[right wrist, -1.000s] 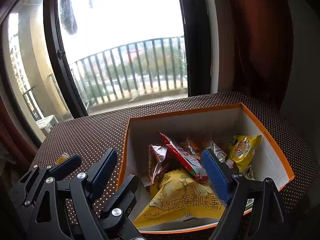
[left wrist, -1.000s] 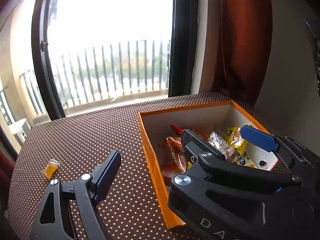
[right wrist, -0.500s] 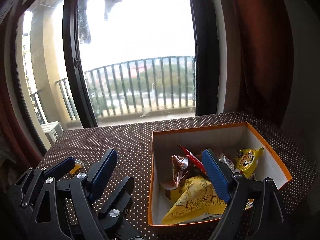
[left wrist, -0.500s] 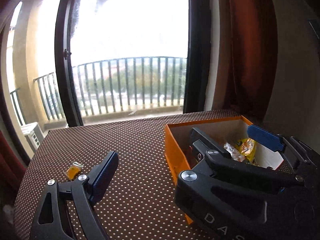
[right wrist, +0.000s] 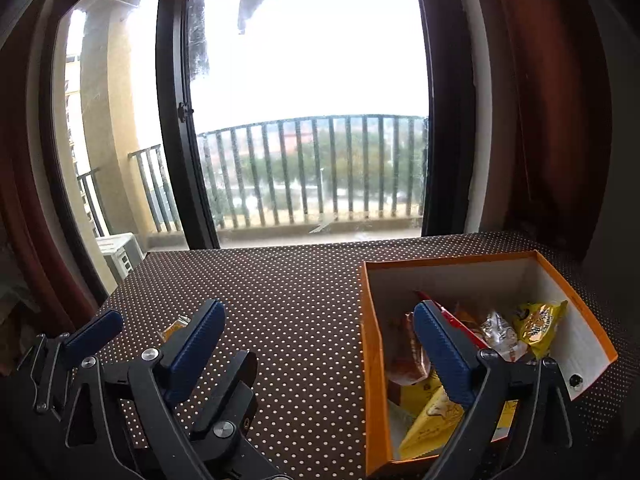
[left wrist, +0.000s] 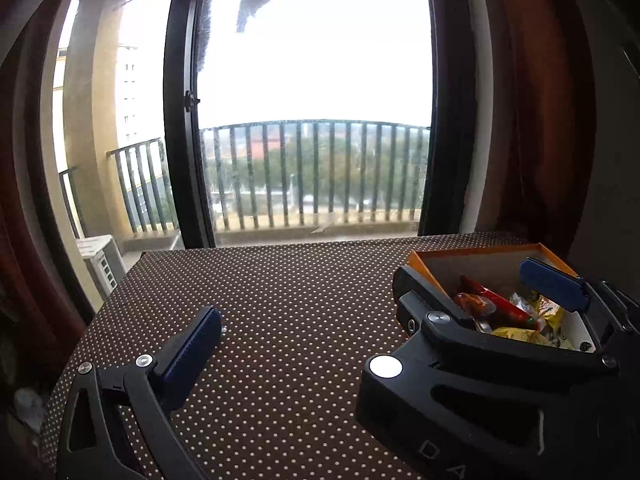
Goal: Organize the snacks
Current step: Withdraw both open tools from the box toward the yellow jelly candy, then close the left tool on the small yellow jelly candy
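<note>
An orange box (right wrist: 440, 264) with a white inside stands at the right of the brown dotted table (right wrist: 300, 280). It holds several snacks: a yellow packet (right wrist: 540, 322), a red stick (right wrist: 452, 314) and a yellow triangular bag (right wrist: 430, 420). A small orange candy (right wrist: 174, 328) lies alone on the cloth at the left. My right gripper (right wrist: 320, 340) hovers before the box's left wall, its jaws opening, with nothing in them. My left gripper (left wrist: 320, 332) is beside it on the left, its jaws opening too and empty. The left wrist view shows the box (left wrist: 472, 250) partly behind the right gripper (left wrist: 480, 286).
A tall window (right wrist: 304, 120) with a balcony railing runs along the table's far edge. Dark red curtains (right wrist: 560, 120) hang behind the box at the right. The table's left edge (left wrist: 100, 312) drops off near another curtain.
Both grippers have drawn back from the box, which now looks smaller and lies further right. Both pairs of jaws have spread wider. The candy has slipped behind the left finger in the left wrist view.
</note>
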